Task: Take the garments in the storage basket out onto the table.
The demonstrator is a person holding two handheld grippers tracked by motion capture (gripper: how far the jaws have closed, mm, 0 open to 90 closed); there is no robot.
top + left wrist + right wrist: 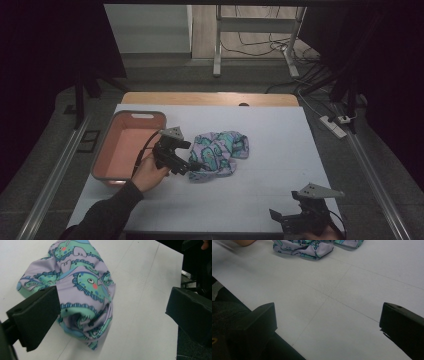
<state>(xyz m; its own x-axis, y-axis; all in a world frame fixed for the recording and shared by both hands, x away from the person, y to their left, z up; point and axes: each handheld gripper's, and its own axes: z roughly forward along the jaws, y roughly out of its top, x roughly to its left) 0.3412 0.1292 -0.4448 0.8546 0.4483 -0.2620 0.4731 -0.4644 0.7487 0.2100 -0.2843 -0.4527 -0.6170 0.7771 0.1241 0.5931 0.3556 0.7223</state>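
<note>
The right gripper [300, 215] sits at the bottom edge of the high view, and the hand that holds it is cut off there. In the right gripper view, the top edge cuts off most of the cloth [312, 247], and a blurry bit of a hand [242, 242] shows in the top left corner. In the left gripper view, one black jaw covers a bit of the cloth's near side. In the high view, the left gripper [192, 165] hides the cloth's left edge. The pictures on the cloth look too small to make out there.
</note>
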